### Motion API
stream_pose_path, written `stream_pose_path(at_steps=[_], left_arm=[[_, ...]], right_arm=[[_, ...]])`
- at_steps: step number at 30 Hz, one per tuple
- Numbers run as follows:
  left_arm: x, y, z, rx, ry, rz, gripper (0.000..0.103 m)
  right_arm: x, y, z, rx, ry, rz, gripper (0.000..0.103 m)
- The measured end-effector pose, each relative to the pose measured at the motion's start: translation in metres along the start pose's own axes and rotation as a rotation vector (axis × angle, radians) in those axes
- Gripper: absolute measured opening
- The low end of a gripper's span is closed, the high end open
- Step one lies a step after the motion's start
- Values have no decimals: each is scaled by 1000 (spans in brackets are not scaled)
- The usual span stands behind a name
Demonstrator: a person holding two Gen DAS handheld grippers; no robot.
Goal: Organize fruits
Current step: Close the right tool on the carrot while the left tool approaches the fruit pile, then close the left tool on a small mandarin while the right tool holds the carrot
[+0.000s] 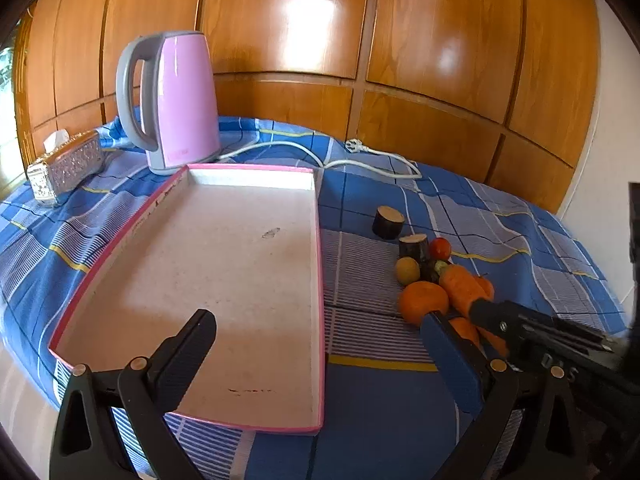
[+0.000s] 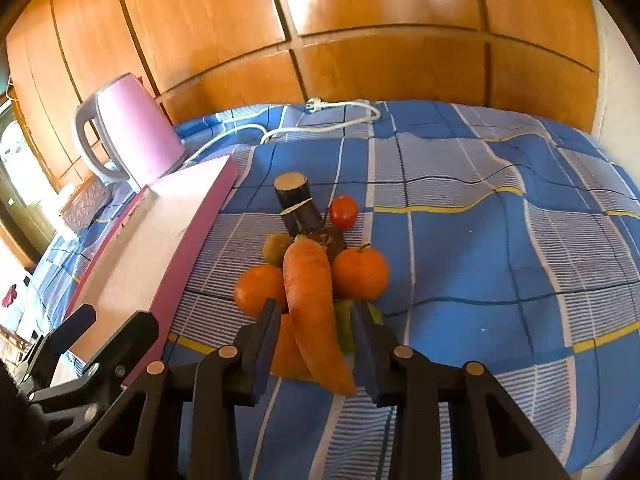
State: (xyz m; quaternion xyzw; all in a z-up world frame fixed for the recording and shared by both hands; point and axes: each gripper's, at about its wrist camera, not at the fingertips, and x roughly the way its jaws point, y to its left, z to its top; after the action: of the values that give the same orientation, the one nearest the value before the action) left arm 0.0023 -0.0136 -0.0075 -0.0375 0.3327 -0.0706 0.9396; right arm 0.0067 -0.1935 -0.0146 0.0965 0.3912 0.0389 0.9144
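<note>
A pile of produce lies on the blue checked cloth to the right of an empty pink-rimmed tray (image 1: 320,260). A long carrot (image 2: 312,300) lies on top, flanked by two oranges (image 2: 258,288) (image 2: 360,272). Behind them are a small green-brown fruit (image 2: 276,248), a red tomato (image 2: 343,211) and two dark cut stubs (image 2: 291,190). My right gripper (image 2: 316,306) straddles the carrot's lower half; a thin gap shows beside the right pad, where something green (image 2: 344,328) peeks through. My left gripper (image 1: 320,316) hangs open over the tray's near end, holding nothing.
A pink kettle (image 1: 180,100) stands behind the tray, its white cable (image 1: 372,160) trailing right along the back of the table. A silver tissue box (image 1: 66,164) sits at the far left. Wooden panelling backs the table. Bare cloth stretches right of the pile.
</note>
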Motion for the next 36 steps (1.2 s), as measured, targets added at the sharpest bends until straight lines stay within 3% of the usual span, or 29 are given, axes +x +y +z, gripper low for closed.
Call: stream_pose_path(at_steps=[6, 9, 10, 14, 16, 19, 24, 27, 36], left_arm=[[-2, -7, -1, 30, -8, 6, 102], [-1, -9, -1, 40, -2, -5, 101], [0, -10, -1, 49, 5, -16, 97], [2, -18, -3, 90, 23, -51, 85], [4, -22, -5, 115, 37, -74, 72], [7, -29, -7, 148, 61, -98, 60], [8, -27, -7, 141, 65, -94, 60], [9, -24, -7, 124, 70, -88, 54], [10, -27, -6, 118, 82, -126, 47]], right_arm=[[8, 5, 4, -41, 5, -19, 37], [7, 3, 5, -30, -2, -12, 29], [6, 2, 5, -25, -3, 10, 24], [3, -1, 4, -1, -19, 29, 23], [3, -3, 4, 8, -16, 37, 23], [5, -2, 5, 8, -8, 42, 24], [12, -7, 9, 34, 17, 77, 24], [12, -6, 8, 25, 18, 81, 24], [-2, -10, 7, 48, -43, 108, 23]])
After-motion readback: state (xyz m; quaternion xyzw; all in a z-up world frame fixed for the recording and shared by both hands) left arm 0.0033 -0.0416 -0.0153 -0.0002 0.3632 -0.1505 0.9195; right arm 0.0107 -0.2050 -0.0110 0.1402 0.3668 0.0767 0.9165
